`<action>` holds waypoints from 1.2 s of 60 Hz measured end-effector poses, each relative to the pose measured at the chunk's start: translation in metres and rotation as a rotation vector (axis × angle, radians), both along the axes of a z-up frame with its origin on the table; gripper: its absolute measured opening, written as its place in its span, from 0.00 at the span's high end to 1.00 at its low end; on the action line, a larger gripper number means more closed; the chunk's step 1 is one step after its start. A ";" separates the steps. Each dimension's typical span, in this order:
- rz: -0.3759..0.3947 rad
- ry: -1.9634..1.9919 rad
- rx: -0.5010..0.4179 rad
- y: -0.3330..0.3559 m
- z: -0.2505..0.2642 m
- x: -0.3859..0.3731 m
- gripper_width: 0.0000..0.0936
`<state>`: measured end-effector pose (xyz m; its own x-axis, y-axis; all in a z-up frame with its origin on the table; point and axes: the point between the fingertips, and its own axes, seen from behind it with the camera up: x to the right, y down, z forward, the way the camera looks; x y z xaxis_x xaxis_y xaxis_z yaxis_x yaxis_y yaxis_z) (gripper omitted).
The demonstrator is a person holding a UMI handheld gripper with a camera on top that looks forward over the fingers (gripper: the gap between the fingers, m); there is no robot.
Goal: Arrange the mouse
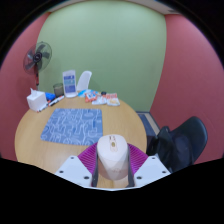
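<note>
The tongs [113,168] are clamped on the mouse [113,158], a pale, rounded one that sits between the two pink pads with both fingers pressing its sides. It seems to be carried above the near edge of the round wooden tabletop [125,125] rather than resting on it, though the contact underneath is hidden.

Judging by this, the step in hand is the carry: the mouse is picked up and not yet placed. Just ahead of the tongs and slightly to their left lies a blue-grey patterned mouse mat [72,124], which looks like the natural destination. The next move would call for bringing the mouse forward and left over the mat, lowering it until it sits flat, then parting the fingers.

Far beyond the tongs, at the back of the tabletop, stand a fan [38,57], a blue-labelled container [69,83] and some scattered small items [105,99]. A black chair [183,140] stands to the right of the tongs. No brand or writing can be read anywhere; the container's label is too small to make out.
</note>
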<state>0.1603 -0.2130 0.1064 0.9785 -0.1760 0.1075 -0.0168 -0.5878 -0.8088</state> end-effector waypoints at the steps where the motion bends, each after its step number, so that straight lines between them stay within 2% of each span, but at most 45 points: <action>1: 0.000 -0.004 0.015 0.005 0.011 0.001 0.57; 10: 0.003 -0.022 0.172 0.073 0.106 -0.011 0.57; 17: 0.040 0.024 0.248 0.135 0.135 -0.049 0.57; 22: 0.091 0.059 0.224 0.179 0.114 -0.082 0.57; 30: 0.151 0.120 0.089 0.223 0.020 -0.128 0.58; 39: 0.178 0.127 -0.033 0.236 -0.070 -0.150 0.57; 46: 0.173 0.120 -0.083 0.235 -0.103 -0.153 0.51; 54: 0.195 0.113 -0.095 0.234 -0.111 -0.154 0.40; 58: 0.216 0.121 -0.111 0.228 -0.110 -0.160 0.21; 60: 0.219 0.129 -0.114 0.224 -0.106 -0.162 0.07; 63: 0.214 0.125 -0.105 0.217 -0.094 -0.162 0.12; 72: 0.191 0.088 -0.044 0.178 -0.034 -0.168 0.10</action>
<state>-0.0077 -0.0349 0.0729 0.9996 0.0167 0.0240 0.0292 -0.6218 -0.7826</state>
